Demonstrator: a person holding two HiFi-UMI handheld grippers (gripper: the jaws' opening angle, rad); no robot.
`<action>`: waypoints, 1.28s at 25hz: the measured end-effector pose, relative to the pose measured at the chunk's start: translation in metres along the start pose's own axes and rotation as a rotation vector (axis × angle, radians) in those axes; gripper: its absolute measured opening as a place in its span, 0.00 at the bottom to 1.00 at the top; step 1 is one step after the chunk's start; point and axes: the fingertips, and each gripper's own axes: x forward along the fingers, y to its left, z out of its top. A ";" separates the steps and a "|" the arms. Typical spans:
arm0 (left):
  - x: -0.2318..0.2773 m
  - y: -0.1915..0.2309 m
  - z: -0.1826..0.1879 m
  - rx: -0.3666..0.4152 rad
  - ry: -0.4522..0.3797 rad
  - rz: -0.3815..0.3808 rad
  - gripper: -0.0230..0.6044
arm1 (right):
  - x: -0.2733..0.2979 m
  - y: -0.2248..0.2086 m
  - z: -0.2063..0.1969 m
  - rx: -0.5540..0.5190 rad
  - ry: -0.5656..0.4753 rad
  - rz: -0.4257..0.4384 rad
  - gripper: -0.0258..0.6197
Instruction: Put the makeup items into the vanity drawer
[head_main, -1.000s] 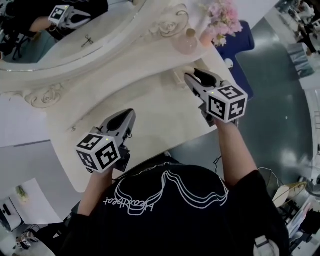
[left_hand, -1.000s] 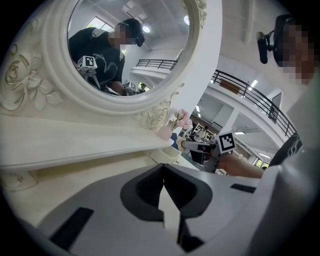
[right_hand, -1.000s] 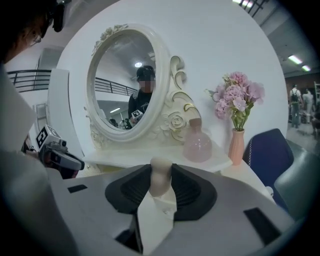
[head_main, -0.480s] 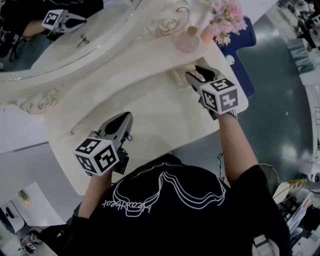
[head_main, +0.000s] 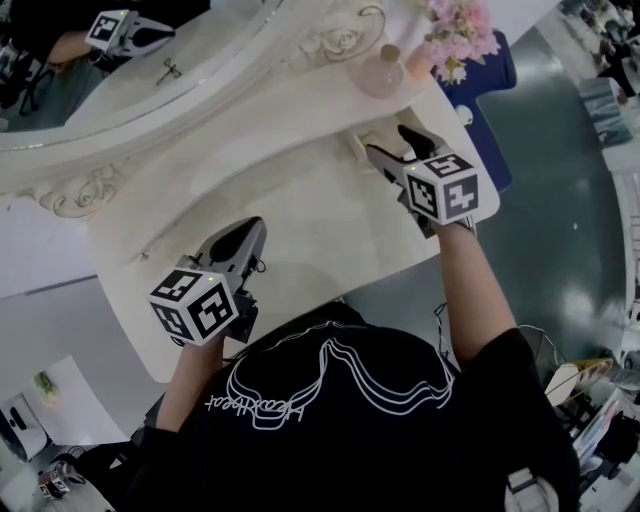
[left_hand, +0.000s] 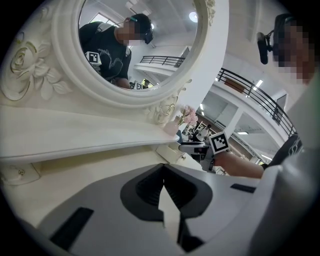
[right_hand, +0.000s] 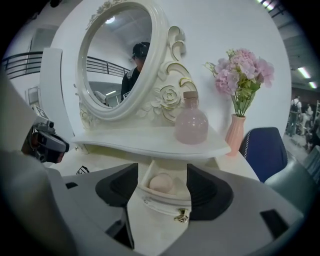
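**Sponge dropped, drawer open**

The left gripper (head_main: 246, 234) hovers tilted down over the vanity top (head_main: 300, 225), its jaws closed on nothing. The right gripper (head_main: 391, 144), arm stretched forward, points down at the small open drawer (right_hand: 161, 205). Its jaws have just been opening and stand wide, gripping nothing. The pink makeup sponge (right_hand: 161, 183) lies inside the drawer. Pushing the drawer front shut squarely probably comes next.

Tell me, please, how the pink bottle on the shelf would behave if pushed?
The pink bottle looks like glass, so probably fragile and weighty for its size. Its squat round body suggests it slides rather than tips. Smooth sides may be slippery.
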 end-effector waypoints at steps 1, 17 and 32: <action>-0.001 -0.001 -0.001 -0.001 -0.003 0.001 0.04 | -0.002 0.003 0.000 0.010 -0.010 0.010 0.50; -0.027 -0.035 -0.012 0.012 -0.070 0.019 0.04 | -0.084 0.159 0.022 0.071 -0.334 0.508 0.05; -0.070 -0.048 -0.043 0.020 -0.140 0.142 0.04 | -0.100 0.236 -0.023 0.003 -0.219 0.668 0.05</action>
